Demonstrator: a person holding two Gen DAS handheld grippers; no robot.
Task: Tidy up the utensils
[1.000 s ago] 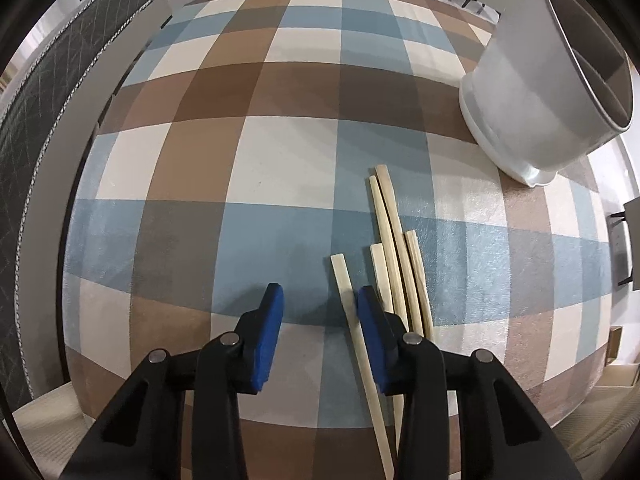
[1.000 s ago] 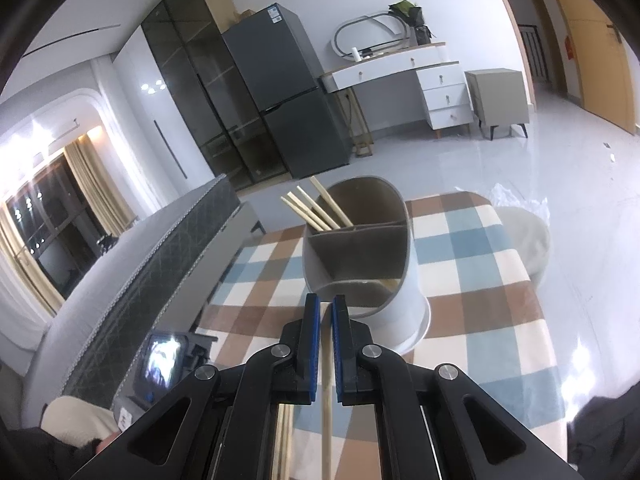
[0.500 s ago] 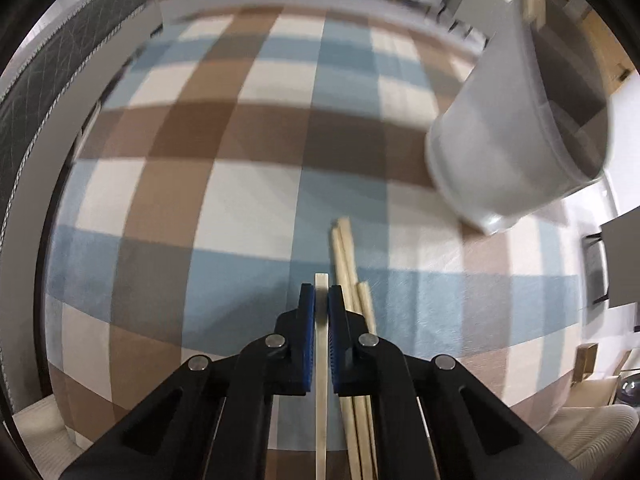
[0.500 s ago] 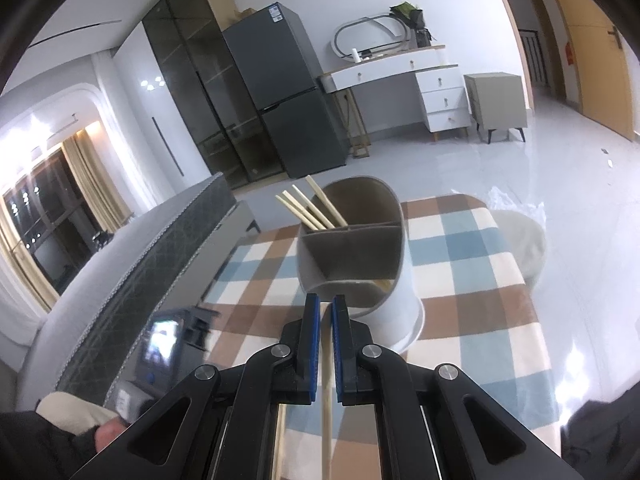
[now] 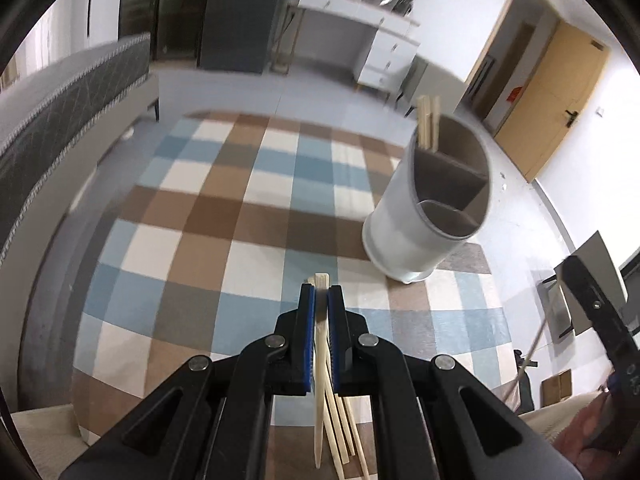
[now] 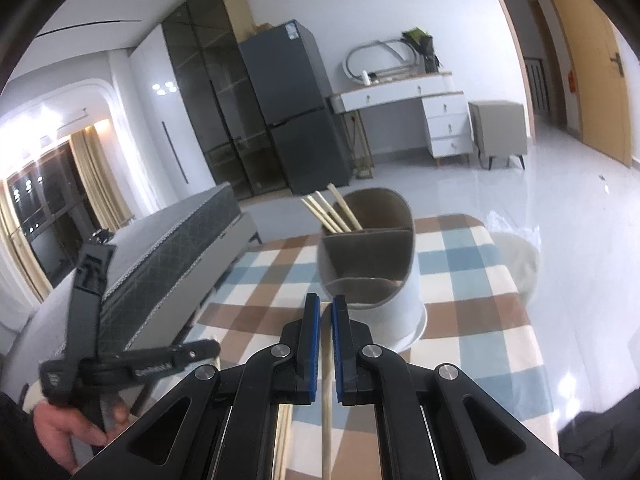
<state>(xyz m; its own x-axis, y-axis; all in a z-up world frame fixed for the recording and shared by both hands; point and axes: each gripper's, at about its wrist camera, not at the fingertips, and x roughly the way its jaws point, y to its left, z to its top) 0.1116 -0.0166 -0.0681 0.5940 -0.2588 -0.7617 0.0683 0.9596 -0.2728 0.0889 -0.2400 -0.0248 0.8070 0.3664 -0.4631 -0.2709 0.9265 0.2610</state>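
Lifted off the tabletop (image 5: pixel 192 216), left claw (image 5: pixel 319 292) now pinches one chopstick (image 5: pixel 320 360); right claw (image 6: pixel 325 304) clamps another (image 6: pixel 327 400); three stand in the holder (image 6: pixel 372 268), several remain loose (image 5: pixel 344 432)

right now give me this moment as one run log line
left gripper: jaws shut on pale wooden chopstick | right gripper: jaws shut on another chopstick | grey divided utensil holder: upright, chopsticks in far compartment

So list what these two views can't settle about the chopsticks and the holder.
- Left wrist view: how many loose chopsticks lie on the tablecloth; the left tongs cover them.
- Right wrist view: the held chopstick tip; the right tongs hide it.
- Both views: the utensil holder compartments' bottoms; its walls block them.
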